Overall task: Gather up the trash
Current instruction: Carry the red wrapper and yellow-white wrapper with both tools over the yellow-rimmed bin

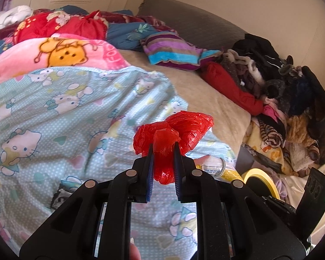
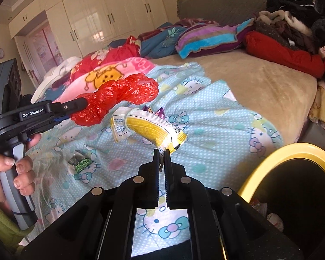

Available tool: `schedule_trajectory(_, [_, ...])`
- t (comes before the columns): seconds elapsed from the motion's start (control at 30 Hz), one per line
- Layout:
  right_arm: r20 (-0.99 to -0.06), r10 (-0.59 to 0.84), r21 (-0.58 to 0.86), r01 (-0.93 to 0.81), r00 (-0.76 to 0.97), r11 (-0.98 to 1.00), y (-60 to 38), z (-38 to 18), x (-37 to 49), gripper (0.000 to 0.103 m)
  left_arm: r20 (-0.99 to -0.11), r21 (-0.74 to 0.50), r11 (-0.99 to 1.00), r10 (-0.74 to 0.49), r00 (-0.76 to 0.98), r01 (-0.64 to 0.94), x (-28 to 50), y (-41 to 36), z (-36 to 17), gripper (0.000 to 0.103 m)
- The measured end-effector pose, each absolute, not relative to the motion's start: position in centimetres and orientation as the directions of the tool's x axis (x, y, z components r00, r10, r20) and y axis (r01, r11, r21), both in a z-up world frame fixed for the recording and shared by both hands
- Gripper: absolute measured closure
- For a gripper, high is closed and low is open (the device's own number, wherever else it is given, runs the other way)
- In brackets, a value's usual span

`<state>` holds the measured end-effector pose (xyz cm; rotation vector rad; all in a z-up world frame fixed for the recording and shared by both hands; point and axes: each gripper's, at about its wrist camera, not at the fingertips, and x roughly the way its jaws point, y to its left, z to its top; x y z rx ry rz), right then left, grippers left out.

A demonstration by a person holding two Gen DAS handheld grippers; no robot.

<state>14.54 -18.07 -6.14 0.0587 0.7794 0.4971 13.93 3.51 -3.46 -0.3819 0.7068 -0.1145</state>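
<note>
Left gripper (image 1: 163, 149) clamped on red plastic bag (image 1: 175, 130); right gripper (image 2: 161, 155) clamped on yellow wrapper (image 2: 151, 127). Green-printed wrapper (image 2: 80, 162) on bed seen in right view only.

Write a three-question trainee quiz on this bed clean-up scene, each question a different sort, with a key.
1. True or false: the left gripper is shut on the red plastic bag.
2. What does the right gripper hold? A) a striped pillow B) a yellow and white wrapper C) a sock
3. Fill in: a small green packet lies loose on the ______ blanket.

Key:
1. True.
2. B, the yellow and white wrapper, pinched by its end.
3. The light blue cartoon-cat blanket. The yellow-rimmed bin sits at lower right.
</note>
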Motion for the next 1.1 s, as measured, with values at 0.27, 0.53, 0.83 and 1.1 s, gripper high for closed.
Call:
schedule_trajectory(0.27, [-0.636, 0.429, 0.245, -0.36, 0.642, 0.9, -21.2, -5.1, 13.6, 0.099, -0.599, -0.363, 0.931, -0.255, 0.759, 0.026, 13.6, 1.1, -2.5, 0.093])
schedule_trajectory(0.53, [-0.616, 0.401, 0.255, -0.31, 0.678, 0.916, -24.2, -4.4, 12.4, 0.099, -0.593, -0.348, 0.935, -0.281, 0.755, 0.075, 13.2, -1.2, -2.0, 0.093])
schedule_trajectory(0.83, [-0.597, 0.368, 0.265, -0.258, 0.712, 0.929, -27.4, -3.7, 11.4, 0.099, -0.586, -0.329, 0.936, -0.306, 0.75, 0.126, 12.7, -3.7, -1.4, 0.093])
schedule_trajectory(1.1, [-0.585, 0.335, 0.263, -0.218, 0.739, 0.94, -29.9, -3.2, 10.5, 0.099, -0.582, -0.31, 0.936, -0.326, 0.745, 0.168, 12.2, -5.5, -1.0, 0.093])
